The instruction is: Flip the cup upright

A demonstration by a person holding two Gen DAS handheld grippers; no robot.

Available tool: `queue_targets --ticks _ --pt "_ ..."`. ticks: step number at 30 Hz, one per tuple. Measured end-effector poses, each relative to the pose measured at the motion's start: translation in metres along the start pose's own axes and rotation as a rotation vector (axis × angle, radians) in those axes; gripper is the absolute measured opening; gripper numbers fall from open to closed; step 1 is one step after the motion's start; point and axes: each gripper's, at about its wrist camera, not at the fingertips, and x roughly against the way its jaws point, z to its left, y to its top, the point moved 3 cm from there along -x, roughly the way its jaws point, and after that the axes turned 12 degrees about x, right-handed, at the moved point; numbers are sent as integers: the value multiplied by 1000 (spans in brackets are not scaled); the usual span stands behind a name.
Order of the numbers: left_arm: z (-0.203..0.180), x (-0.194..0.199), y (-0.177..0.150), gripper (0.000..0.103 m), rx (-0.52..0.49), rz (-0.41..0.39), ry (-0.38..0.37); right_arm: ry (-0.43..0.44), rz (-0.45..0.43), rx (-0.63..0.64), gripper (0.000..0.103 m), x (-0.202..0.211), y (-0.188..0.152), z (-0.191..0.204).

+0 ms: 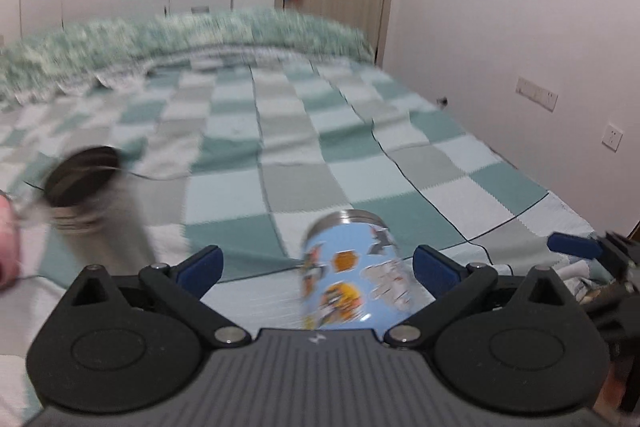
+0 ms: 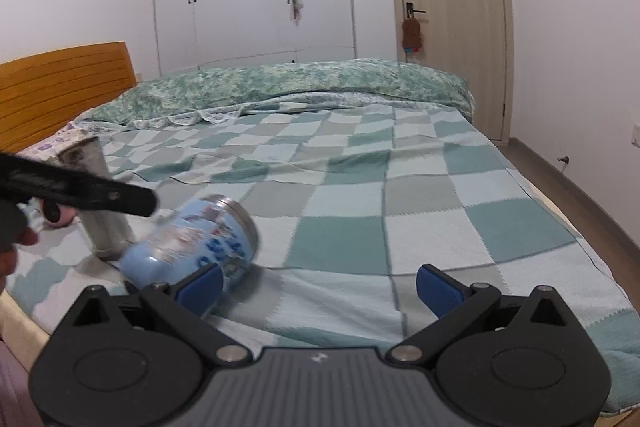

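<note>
A light blue cartoon-printed cup (image 1: pixel 352 275) with a steel rim lies tilted on the checkered bedspread (image 1: pixel 360 155). In the left wrist view it sits between the wide-open blue pads of my left gripper (image 1: pixel 318 265), untouched. In the right wrist view the cup (image 2: pixel 192 239) lies on its side, blurred, just left of my open, empty right gripper (image 2: pixel 320 281). My left gripper's black body (image 2: pixel 80 193) reaches in above the cup there. The right gripper's blue fingertip (image 1: pixel 574 245) shows at the left wrist view's right edge.
A steel tumbler (image 1: pixel 96 203) stands upright left of the cup, also in the right wrist view (image 2: pixel 96 203). A pink object (image 2: pixel 60 217) lies behind it. A green quilt (image 2: pixel 280 83), wooden headboard (image 2: pixel 64 87), wardrobe and door stand behind the bed.
</note>
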Motion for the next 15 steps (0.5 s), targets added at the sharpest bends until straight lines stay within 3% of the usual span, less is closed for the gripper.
queue_targets --ticks 6,15 --pt "49 29 -10 103 44 -36 46 11 26 7 103 -12 24 35" --pt "126 45 -18 103 101 -113 172 34 163 -61 103 -59 48 71"
